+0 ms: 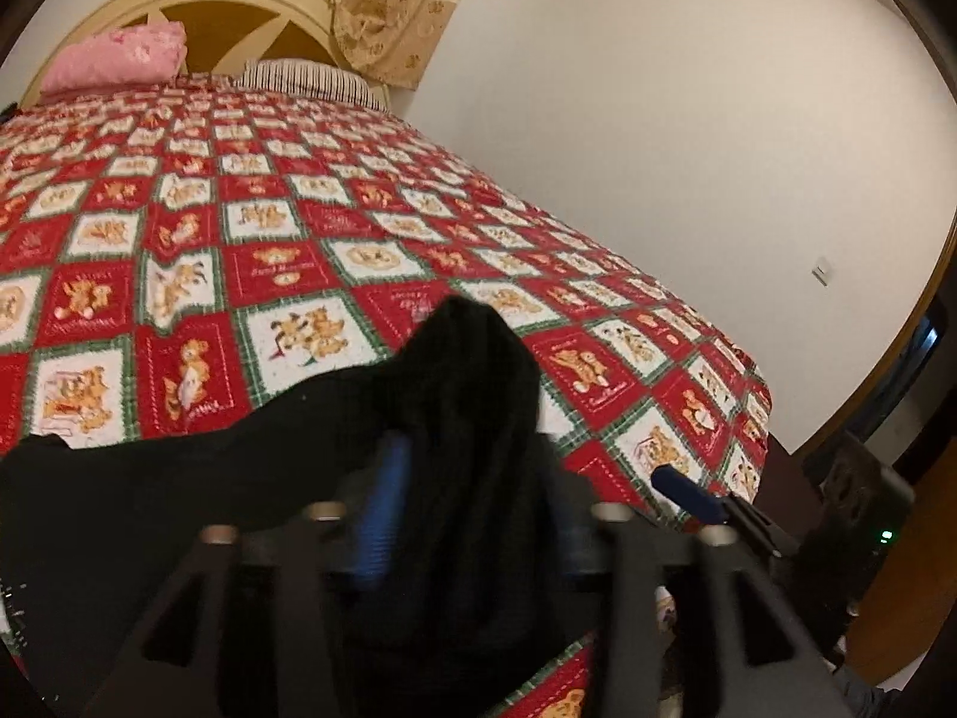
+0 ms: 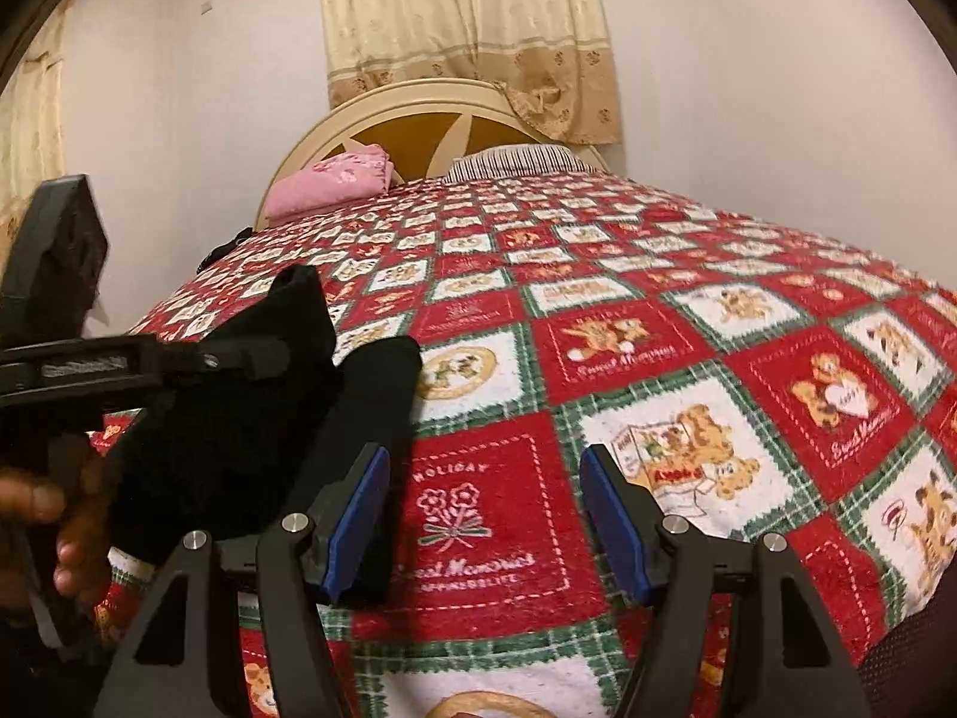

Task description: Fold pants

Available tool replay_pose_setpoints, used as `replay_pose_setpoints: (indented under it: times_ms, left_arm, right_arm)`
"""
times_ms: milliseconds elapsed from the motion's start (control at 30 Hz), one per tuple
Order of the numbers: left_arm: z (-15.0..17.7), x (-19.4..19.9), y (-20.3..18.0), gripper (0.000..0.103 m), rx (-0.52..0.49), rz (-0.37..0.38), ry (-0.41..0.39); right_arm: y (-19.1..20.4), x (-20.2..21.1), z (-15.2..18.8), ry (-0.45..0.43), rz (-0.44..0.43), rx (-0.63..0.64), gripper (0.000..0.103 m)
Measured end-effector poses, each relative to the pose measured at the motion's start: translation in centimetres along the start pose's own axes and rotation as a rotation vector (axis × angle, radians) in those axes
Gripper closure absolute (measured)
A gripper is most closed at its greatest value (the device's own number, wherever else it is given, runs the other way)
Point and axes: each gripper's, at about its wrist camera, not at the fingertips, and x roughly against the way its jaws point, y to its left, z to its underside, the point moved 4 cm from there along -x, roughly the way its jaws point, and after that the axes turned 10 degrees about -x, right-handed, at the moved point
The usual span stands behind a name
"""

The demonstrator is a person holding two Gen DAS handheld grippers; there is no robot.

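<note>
While the black pants [image 1: 454,419] lie bunched at the near edge of the teddy-bear quilt [image 1: 251,227], the step in hand looks like letting go of a fold and getting ready to flatten it. The left gripper [image 1: 472,496] has its jaws spread partway with a hump of black cloth standing up between them; from the left wrist view I cannot tell whether the blue pads [image 1: 383,508] touch the fabric, but they do not seem to pinch it. The right gripper [image 2: 484,514] hangs just beside the pants with its jaws wide apart and only quilt showing between its 2 pads [image 2: 359,514]. A person's hand [image 2: 54,532] on the left tool's handle shows at the edge of the right wrist view.

To do this well, I would judge that the left jaws should clear the cloth fully before pulling back, or the hump will drag along and undo the fold. The fabric is soft and thick, so it will likely keep its ridge unless it is pressed down or a free edge is drawn taut. The right gripper is well placed to take the nearest edge of the pants [image 2: 383,395]; a low, shallow approach would catch the cloth alone and not the quilt under it.
</note>
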Motion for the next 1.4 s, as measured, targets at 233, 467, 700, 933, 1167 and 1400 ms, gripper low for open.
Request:
replay_pose_setpoints:
  times_ms: [233, 467, 700, 933, 1167, 1400]
  left_arm:
    - [0.4, 5.3, 0.4, 0.017, -0.075, -0.051, -0.116]
    - [2.7, 6.9, 5.3, 0.007, -0.054, -0.26, -0.109]
    - [5.2, 6.0, 8.7, 0.007, 0.051, -0.272, -0.069]
    - [7.0, 5.1, 10.1, 0.007, 0.063, -0.271, -0.017]
    - [7.6, 4.7, 10.6, 0.005, 0.086, -0.276, 0.02]
    - [7.8, 4.8, 10.8, 0.004, 0.084, -0.28, 0.024]
  right_arm:
    - [-1.3, 1.8, -1.0, -0.081, 0.006, -0.094, 0.035]
    - [6.9, 5.0, -1.3, -0.112, -0.114, 0.04, 0.035]
    - [14.7, 0.1, -1.4, 0.029, -0.096, 0.196, 0.035]
    - [9.1, -1.9, -0.7, 0.085, 0.213, 0.18, 0.035]
    - [2.7, 0.1, -0.8, 0.128, 0.254, 0.035, 0.024]
    - [8.7, 0.4, -2.0, 0.039, 0.099, 0.104, 0.024]
